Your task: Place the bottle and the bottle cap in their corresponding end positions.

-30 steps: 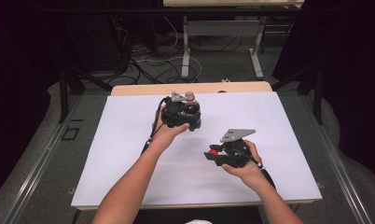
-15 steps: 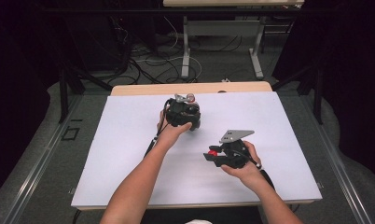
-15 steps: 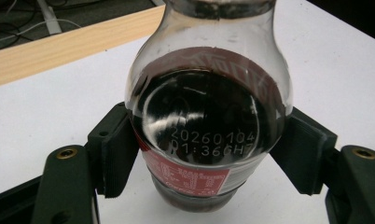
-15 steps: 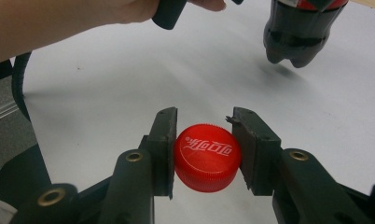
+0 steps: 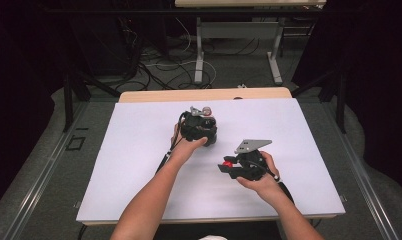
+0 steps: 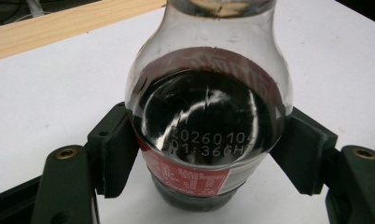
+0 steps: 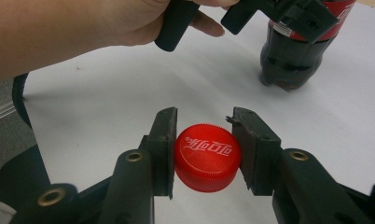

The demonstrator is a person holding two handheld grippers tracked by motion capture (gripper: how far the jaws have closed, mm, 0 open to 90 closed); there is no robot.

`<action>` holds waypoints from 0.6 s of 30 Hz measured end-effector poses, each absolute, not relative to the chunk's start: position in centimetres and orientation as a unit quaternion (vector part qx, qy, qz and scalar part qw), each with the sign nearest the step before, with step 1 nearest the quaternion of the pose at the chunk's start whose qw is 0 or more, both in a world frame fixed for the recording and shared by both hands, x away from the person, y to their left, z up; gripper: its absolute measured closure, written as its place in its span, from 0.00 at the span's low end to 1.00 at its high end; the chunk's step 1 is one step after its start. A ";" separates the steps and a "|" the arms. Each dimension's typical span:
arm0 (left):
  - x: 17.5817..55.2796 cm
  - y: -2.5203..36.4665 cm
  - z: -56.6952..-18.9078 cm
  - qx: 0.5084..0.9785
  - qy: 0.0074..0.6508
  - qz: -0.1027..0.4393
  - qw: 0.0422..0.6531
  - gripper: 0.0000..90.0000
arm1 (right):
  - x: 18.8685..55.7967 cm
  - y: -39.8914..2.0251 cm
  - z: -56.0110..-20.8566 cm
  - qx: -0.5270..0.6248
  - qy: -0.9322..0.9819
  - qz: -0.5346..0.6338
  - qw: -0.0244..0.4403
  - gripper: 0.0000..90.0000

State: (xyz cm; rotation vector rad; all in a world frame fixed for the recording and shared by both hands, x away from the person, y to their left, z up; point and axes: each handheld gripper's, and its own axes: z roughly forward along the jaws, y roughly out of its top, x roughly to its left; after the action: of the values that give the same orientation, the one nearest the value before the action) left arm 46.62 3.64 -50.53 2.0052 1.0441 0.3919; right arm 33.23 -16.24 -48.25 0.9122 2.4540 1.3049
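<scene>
My left forearm reaching to frame centre, left gripper (image 5: 201,131) jaws clamped, my right hand (image 5: 259,177) lower right of centre, right gripper (image 7: 203,151) jaws closed around something.

The bottle (image 6: 208,121) bears printed code "20260104" above "01:36GH".

Bare white table (image 5: 139,170) all around; only the bottle (image 7: 293,56) stands upright mid-table.

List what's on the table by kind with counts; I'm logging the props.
Bottle: 1
Red cap: 1
Hand-held gripper: 2, left and right
Total: 4
</scene>
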 end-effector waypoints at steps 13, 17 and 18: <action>45.7 3.5 -51.2 0.807 0.392 0.174 0.407 0.32 | 33.3 -16.1 -48.5 0.313 0.834 0.442 0.109 0.68; 45.8 3.7 -51.3 0.807 0.397 0.160 0.406 0.31 | 33.5 -16.1 -48.6 0.314 0.834 0.442 0.106 0.68; 45.9 3.7 -51.3 0.805 0.398 0.158 0.411 0.31 | 33.5 -16.1 -48.7 0.314 0.833 0.442 0.107 0.68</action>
State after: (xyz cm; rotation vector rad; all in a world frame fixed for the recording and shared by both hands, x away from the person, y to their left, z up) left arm 45.91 3.74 -51.35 2.0267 1.0014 0.3971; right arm 33.52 -16.06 -48.65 0.9249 2.4537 1.3021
